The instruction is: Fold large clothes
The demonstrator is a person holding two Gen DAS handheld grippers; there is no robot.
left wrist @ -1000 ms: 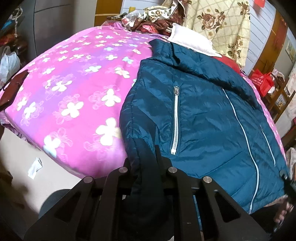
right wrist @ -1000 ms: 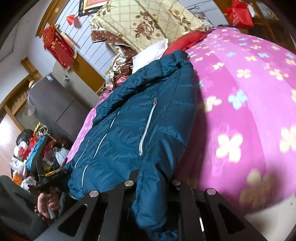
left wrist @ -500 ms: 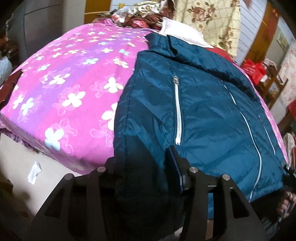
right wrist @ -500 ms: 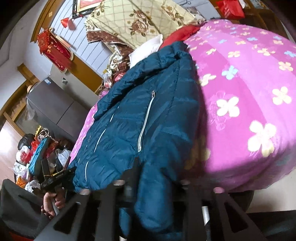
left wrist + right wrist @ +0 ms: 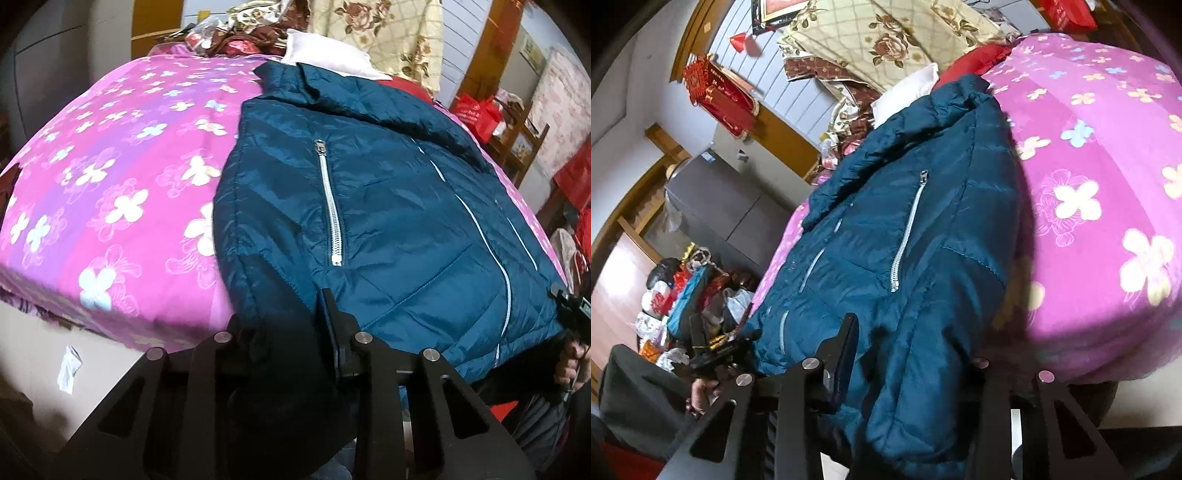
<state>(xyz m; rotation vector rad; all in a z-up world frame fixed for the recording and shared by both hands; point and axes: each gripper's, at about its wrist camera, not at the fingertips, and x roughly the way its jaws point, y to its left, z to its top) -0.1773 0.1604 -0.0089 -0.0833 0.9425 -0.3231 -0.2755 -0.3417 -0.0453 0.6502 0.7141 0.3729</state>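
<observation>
Teal puffer jacket (image 5: 388,206) spread front-up on pink floral quilt (image 5: 110,177), hem hanging off near edge. Left gripper (image 5: 284,325) and right gripper (image 5: 908,354) both closing, hem fabric between jaws. Risk: slick padded shell slipping free on lift. Only right view shows grey cabinet (image 5: 727,218); only left, paper scrap on floor (image 5: 69,369).

Open pink quilt (image 5: 110,177) beside jacket (image 5: 388,221); pillows (image 5: 886,40) block far end.
</observation>
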